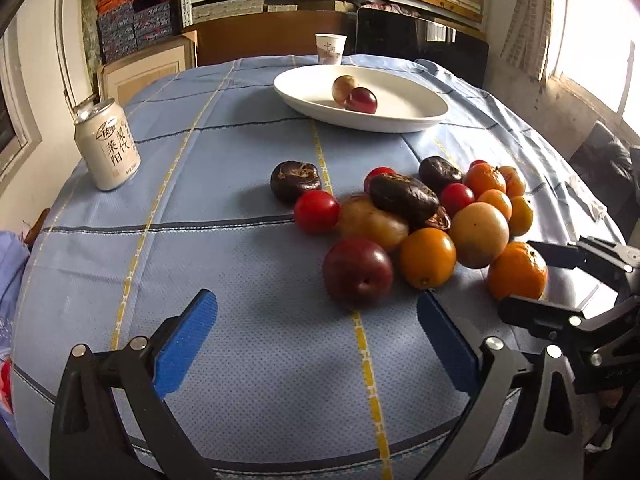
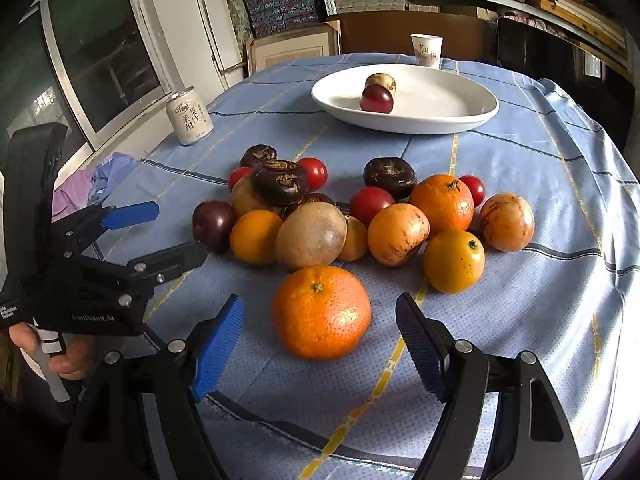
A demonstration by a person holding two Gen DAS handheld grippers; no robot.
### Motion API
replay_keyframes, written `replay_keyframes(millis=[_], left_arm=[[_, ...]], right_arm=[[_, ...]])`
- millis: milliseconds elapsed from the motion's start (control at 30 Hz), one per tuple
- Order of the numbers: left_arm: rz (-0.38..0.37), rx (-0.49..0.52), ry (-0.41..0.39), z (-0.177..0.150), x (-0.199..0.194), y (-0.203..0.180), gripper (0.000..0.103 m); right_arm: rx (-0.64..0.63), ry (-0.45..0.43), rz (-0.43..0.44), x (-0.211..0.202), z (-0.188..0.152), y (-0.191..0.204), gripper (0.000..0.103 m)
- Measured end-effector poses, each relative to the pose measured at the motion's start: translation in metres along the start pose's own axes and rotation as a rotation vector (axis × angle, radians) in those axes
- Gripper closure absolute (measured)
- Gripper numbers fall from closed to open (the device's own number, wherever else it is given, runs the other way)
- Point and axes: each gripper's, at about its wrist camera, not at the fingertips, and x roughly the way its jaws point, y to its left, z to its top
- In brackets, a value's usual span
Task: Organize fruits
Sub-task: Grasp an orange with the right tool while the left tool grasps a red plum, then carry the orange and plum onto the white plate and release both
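A heap of fruit lies on the blue tablecloth (image 1: 240, 272): oranges, red tomatoes, dark wrinkled fruits and brownish round ones. A dark red plum (image 1: 357, 273) sits just beyond my left gripper (image 1: 316, 312), which is open with nothing between its pads. A large mandarin (image 2: 321, 312) rests between the spread fingers of my right gripper (image 2: 320, 320); it is open and the pads stand clear of the fruit. The white oval plate (image 1: 404, 118) at the far side holds a plum (image 1: 361, 100) and a brownish fruit (image 1: 344, 88). The left gripper (image 2: 176, 236) shows at left in the right wrist view.
A white drink can (image 1: 107, 144) stands at the table's left. A paper cup (image 1: 330, 49) stands behind the plate. Shelves with boxes fill the back wall. A hand (image 2: 68, 356) holds the left tool. Cloth lies off the table's left edge (image 2: 96, 184).
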Motion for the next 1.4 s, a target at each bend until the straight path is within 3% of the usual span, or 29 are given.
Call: replay_keyframes(millis=[233, 300, 333, 367, 567, 667, 1067, 1300, 1400], left_arm=[[0.006, 0.013, 0.002, 0.0, 0.002, -0.003, 0.005], [0.014, 0.021, 0.003, 0.0, 0.002, -0.004, 0.005], [0.017, 0.023, 0.005, 0.0, 0.003, -0.005, 0.005], [0.019, 0.025, 0.007, 0.0, 0.003, -0.005, 0.005], [0.023, 0.007, 0.043, 0.004, 0.011, -0.002, 0.006], [0.005, 0.022, 0.054, 0.006, 0.015, -0.004, 0.024], [-0.062, -0.005, 0.05, 0.013, 0.02, -0.005, 0.039], [-0.096, 0.016, 0.082, 0.016, 0.029, -0.013, 0.063], [-0.092, 0.026, 0.08, 0.016, 0.029, -0.016, 0.065]], right_arm=[[0.001, 0.0, -0.005, 0.001, -0.001, 0.0, 0.028], [-0.001, 0.006, -0.006, 0.001, 0.0, -0.001, 0.038], [-0.003, 0.012, -0.007, 0.002, -0.001, -0.001, 0.052], [-0.008, 0.026, 0.004, 0.004, -0.001, -0.001, 0.055], [0.007, -0.038, 0.013, -0.011, -0.005, -0.007, 0.056], [0.032, -0.043, 0.01, -0.014, -0.009, -0.016, 0.055], [0.089, -0.041, 0.053, -0.01, -0.016, -0.029, 0.055], [0.106, -0.041, 0.075, -0.01, -0.017, -0.033, 0.055], [0.109, -0.04, 0.08, -0.009, -0.017, -0.033, 0.055]])
